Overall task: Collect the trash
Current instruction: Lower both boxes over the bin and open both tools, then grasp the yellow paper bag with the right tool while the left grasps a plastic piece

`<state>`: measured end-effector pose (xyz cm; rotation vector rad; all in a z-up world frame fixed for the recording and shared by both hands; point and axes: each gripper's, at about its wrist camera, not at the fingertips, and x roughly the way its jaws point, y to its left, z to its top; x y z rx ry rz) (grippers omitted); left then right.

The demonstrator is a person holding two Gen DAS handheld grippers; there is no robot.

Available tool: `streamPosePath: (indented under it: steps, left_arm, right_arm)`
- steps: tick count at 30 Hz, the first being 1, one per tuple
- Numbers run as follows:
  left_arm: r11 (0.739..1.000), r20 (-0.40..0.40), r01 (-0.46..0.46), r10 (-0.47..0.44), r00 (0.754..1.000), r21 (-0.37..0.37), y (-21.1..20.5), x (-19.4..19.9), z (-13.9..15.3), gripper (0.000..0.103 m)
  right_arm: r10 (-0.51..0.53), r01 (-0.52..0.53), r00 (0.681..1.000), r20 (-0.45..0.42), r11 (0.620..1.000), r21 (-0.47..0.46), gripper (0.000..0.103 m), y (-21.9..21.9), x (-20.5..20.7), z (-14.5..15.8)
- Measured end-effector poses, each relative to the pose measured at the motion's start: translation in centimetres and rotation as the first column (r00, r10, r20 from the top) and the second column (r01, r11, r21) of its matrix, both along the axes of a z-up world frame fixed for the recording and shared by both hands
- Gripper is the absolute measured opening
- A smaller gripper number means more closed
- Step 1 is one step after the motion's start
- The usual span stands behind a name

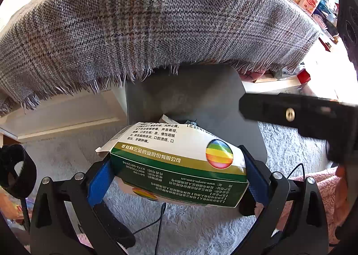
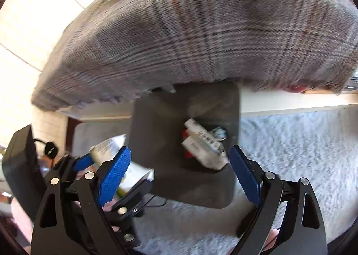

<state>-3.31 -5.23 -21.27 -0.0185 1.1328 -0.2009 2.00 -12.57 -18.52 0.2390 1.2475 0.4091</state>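
Left gripper [image 1: 179,179]: tilted steeply down, its blue pads clenched on both ends of a green and white box [image 1: 179,165], held above the near edge of the dark bin [image 1: 201,98].
Bin: stands on pale shaggy carpet [image 1: 290,143], under the fringe of a grey plaid cloth [image 1: 156,20].
Trash in bin [image 2: 203,143]: white cartons, blurred.
Right gripper [image 2: 179,172]: angled down over the bin, jaws spread wide, nothing between the pads.
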Motion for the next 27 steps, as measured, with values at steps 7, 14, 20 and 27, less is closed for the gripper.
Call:
streamPosePath:
  steps: [7, 14, 20, 27]
  left_arm:
    - [0.998, 0.008, 0.026, -0.026, 1.0, -0.064, -0.1, 0.1, 0.6, 0.095]
    - [0.998, 0.007, 0.007, -0.007, 1.0, -0.063, 0.6, 0.2, 0.8, 0.095]
    - [0.999, 0.012, -0.003, 0.004, 1.0, -0.049, 1.5, 0.8, 2.4, 0.095]
    - [0.998, 0.078, -0.053, 0.054, 0.995, -0.015, 3.2, 3.5, 7.1, 0.095]
  right_arm:
    - [0.021, -0.02, 1.0, -0.02, 0.999, 0.046, 0.09, 0.5, -0.2, -0.1]
    - [-0.037, 0.038, 0.999, -0.002, 0.999, 0.021, 0.09, -1.0, 0.3, 0.4]
    - [-0.059, 0.059, 0.997, 0.046, 0.998, -0.005, 0.09, -2.5, 1.7, 2.8]
    - [-0.071, 0.077, 0.987, 0.142, 0.996, -0.034, 0.09, -3.8, 4.3, 7.7]
